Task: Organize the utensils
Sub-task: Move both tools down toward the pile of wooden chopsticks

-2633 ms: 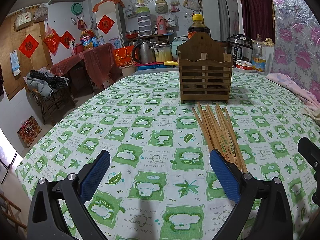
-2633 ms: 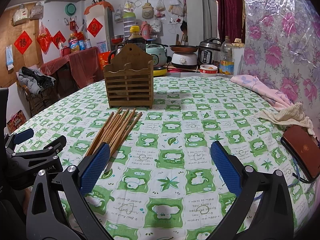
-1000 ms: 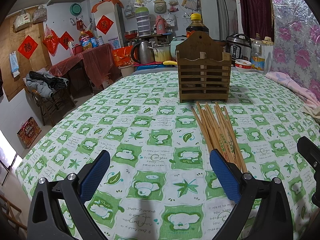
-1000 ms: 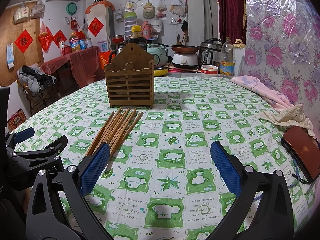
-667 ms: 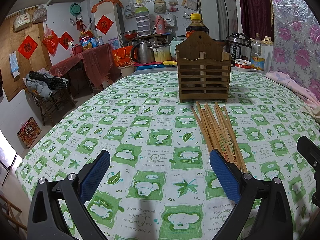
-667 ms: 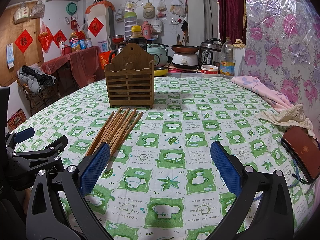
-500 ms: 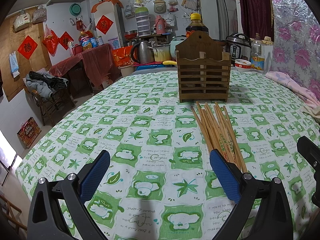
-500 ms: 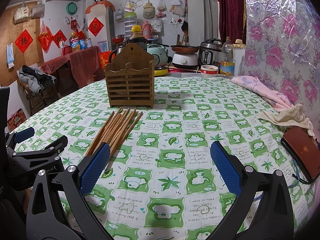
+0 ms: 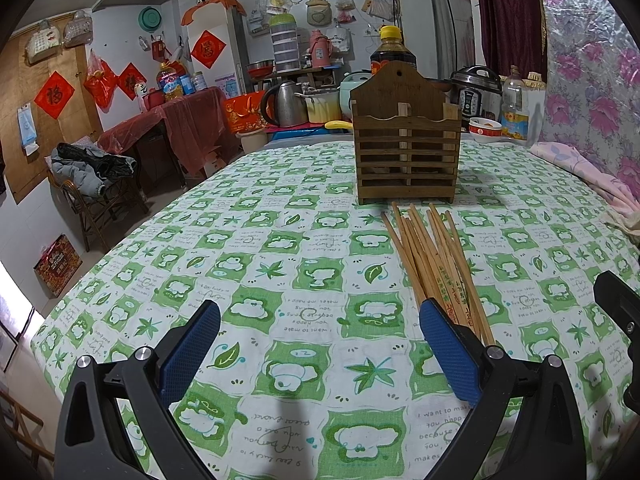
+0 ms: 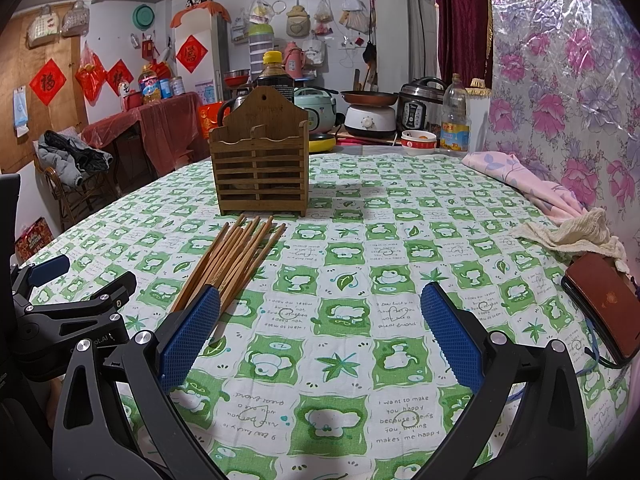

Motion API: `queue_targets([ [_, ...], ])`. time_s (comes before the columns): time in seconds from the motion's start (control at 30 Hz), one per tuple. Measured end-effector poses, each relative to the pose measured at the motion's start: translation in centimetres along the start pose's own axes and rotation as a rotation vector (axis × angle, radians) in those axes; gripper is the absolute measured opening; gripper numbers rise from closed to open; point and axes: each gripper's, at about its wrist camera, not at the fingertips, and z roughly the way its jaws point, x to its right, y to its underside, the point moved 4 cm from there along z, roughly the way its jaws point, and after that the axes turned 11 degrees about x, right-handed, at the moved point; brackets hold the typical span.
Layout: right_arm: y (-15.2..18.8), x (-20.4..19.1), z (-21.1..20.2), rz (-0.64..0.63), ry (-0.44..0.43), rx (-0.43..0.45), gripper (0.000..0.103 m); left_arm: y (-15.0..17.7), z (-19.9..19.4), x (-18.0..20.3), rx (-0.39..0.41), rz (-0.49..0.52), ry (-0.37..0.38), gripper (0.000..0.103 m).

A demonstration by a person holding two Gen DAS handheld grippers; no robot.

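**Both grippers spread above the cloth, chopsticks loose before the holder**

The left gripper (image 9: 318, 350) hangs low over the table with its blue-padded fingers (image 9: 188, 350) spread wide and nothing between them. The right gripper (image 10: 320, 332) is spread just as wide and equally empty; in its view the left gripper's black frame shows at the left edge.

The landmark is the wooden utensil holder (image 9: 405, 156), a slatted box with a peaked back standing upright on the green-and-white checked tablecloth (image 9: 280, 248). The bundle of chopsticks (image 9: 434, 256) lies flat on the cloth just in front of the holder, its narrow ends fanned slightly toward the holder's base, not touching it, its thicker ends running back toward the grippers. In the left wrist view these near ends pass behind the left gripper's right-hand finger; in the right wrist view they pass behind the right gripper's left-hand finger (image 10: 192, 330).

To the right of the holder, by the floral wall covering, lie a pink cloth (image 10: 524, 182), a crumpled cream rag (image 10: 572, 232) and a brown wallet (image 10: 604, 300). Behind the holder stand a dark bottle with a yellow cap (image 9: 390, 50) and kitchen appliances.
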Motion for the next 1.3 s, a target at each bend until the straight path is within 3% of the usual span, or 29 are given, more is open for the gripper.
queue_targets([
  [0.1,0.1,-0.2,0.2,-0.008,-0.004,-0.022,0.097,0.1,0.3,0.0,-0.024,0.0,0.015,0.097],
  [0.3,0.7,0.2,1.9,0.015,-0.041,-0.15,0.097,1.4,2.9,-1.2,-0.232,-0.001,0.099,0.097],
  [0.4,1.0,2.0,2.7,0.134,-0.066,-0.198,0.097,2.3,3.4,-2.3,-0.278,-0.016,0.112,0.097],
  [0.57,1.4,3.8,4.1,0.255,-0.09,-0.254,0.097,2.0,3.5,-1.0,-0.306,0.01,0.16,0.097],
  [0.7,1.6,4.2,4.2,0.298,-0.117,-0.263,0.097,1.6,4.3,1.0,-0.35,0.036,0.209,0.097],
  [0.9,1.8,4.6,4.6,0.347,-0.131,-0.289,0.097,1.7,7.0,1.3,-0.489,0.032,0.238,0.097],
  [0.97,1.7,4.6,4.6,0.34,-0.126,-0.287,0.097,1.3,7.6,-0.2,-0.489,-0.013,0.218,0.097],
  [1.07,1.7,4.4,4.6,0.328,-0.124,-0.286,0.097,0.4,8.0,-3.6,-0.434,-0.071,0.111,0.097],
  [1.17,1.6,3.9,4.7,0.293,-0.125,-0.286,0.097,0.0,7.4,-4.7,-0.429,-0.143,0.161,0.097],
  [1.3,1.7,3.9,4.7,0.302,-0.125,-0.29,0.097,-0.3,6.5,-1.2,-0.431,-0.095,0.271,0.097],
])
